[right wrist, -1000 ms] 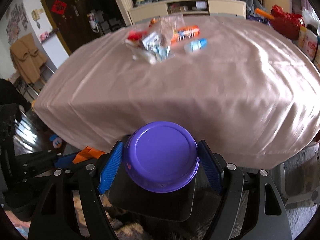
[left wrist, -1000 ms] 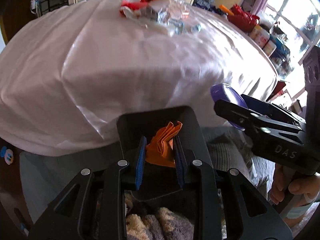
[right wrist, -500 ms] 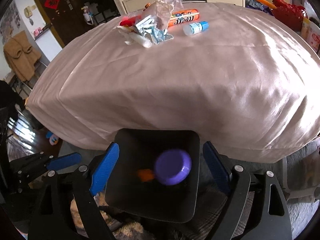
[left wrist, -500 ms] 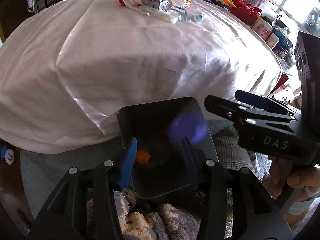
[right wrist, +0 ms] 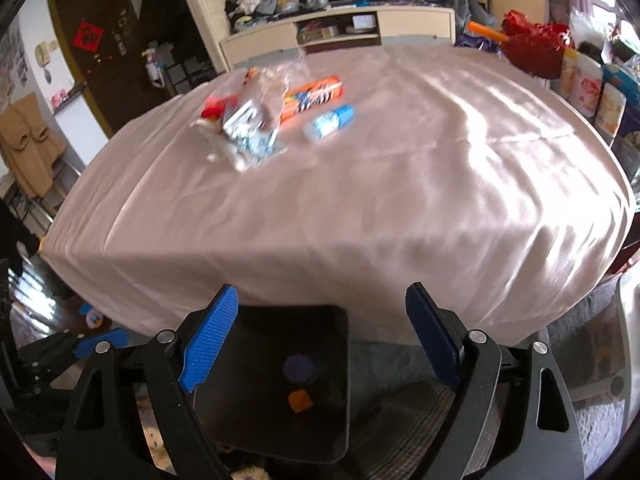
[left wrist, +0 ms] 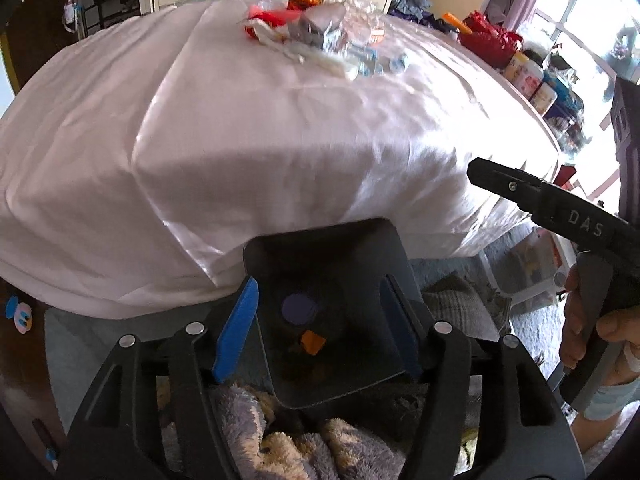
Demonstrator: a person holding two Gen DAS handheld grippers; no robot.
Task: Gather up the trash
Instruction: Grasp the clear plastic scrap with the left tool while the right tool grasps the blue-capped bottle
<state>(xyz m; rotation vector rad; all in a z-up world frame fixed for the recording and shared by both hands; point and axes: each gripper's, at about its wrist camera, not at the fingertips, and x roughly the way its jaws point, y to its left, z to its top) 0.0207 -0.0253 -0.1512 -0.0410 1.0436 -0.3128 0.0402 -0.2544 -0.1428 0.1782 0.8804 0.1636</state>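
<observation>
Your bin [right wrist: 276, 384] holds two items: one purple lid [right wrist: 299, 367], one orange scrap [right wrist: 300, 401]. Your left claw [left wrist: 318, 326] is opening, nothing between; right claw [right wrist: 320, 344] spread wide, empty.

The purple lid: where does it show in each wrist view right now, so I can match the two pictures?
Left wrist: the purple lid lies inside the black bin, low centre, above the orange scrap.
Right wrist: the lid lies in the same bin, bottom centre, again above the scrap.
Shared landmark: the trash pile on the tablecloth.
</observation>
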